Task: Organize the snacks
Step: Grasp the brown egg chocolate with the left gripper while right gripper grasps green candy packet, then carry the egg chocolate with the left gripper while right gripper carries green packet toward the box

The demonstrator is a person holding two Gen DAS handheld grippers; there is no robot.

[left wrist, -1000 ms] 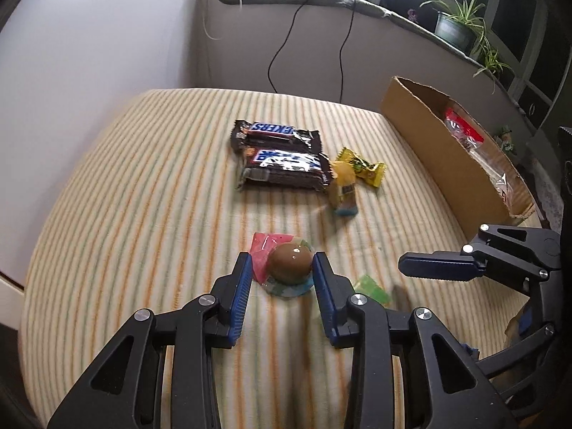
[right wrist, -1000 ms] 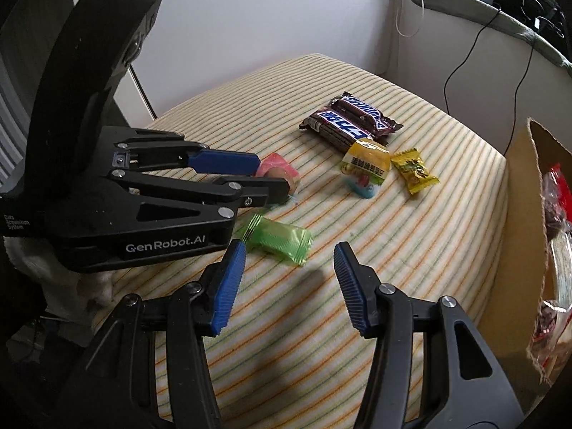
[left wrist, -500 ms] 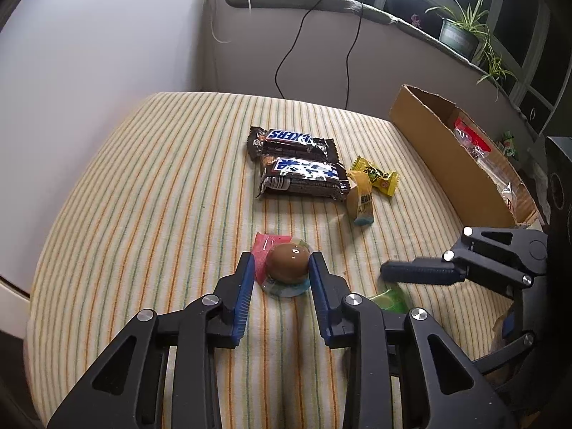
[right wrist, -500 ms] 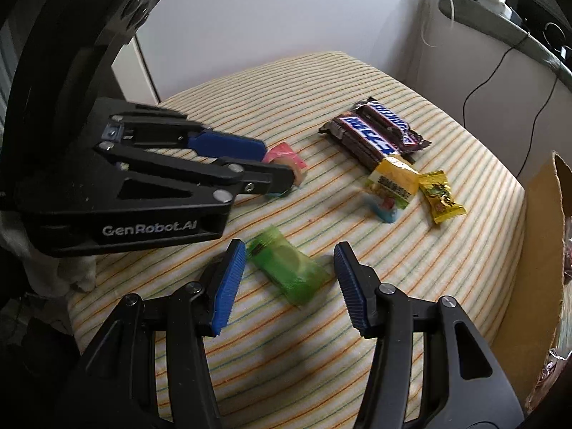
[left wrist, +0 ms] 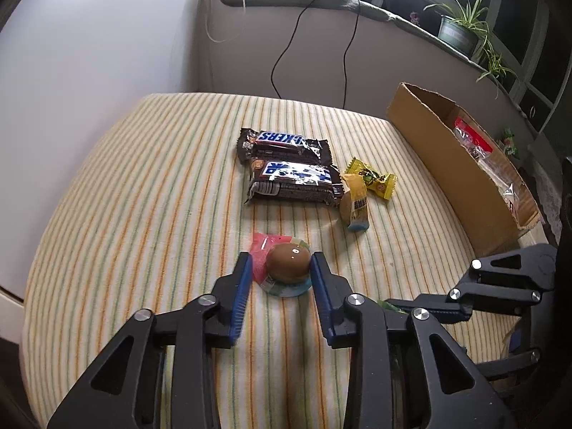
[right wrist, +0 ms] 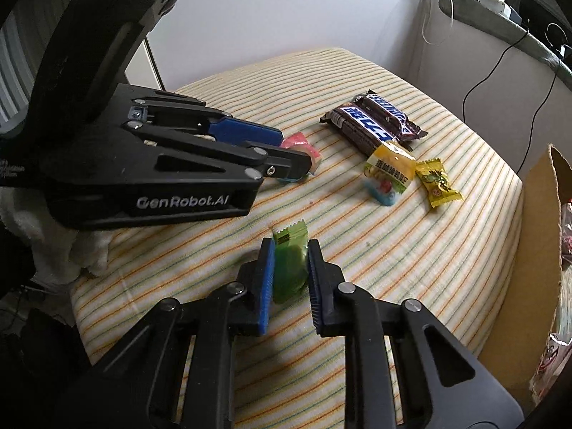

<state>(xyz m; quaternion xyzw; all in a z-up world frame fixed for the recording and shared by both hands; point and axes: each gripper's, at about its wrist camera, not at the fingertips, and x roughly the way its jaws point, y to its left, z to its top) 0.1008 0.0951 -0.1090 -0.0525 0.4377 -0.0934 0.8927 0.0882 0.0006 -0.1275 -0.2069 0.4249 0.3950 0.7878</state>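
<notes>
Jaws: our right gripper [right wrist: 290, 271] clamps the green candy [right wrist: 290, 268] | left gripper [left wrist: 280, 279] straddles the brown egg snack [left wrist: 288, 266], unclosed | both near striped worktop's [left wrist: 143, 186] front | advice: close squarely, lift straight, carry to cardboard box [left wrist: 443, 157].

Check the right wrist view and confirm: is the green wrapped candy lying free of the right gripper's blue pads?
No, the green wrapped candy sits pinched between the right gripper pads.

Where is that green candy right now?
In the right wrist view, the green candy sits clamped between the right gripper's fingers, on the striped cloth near its front edge.
</notes>
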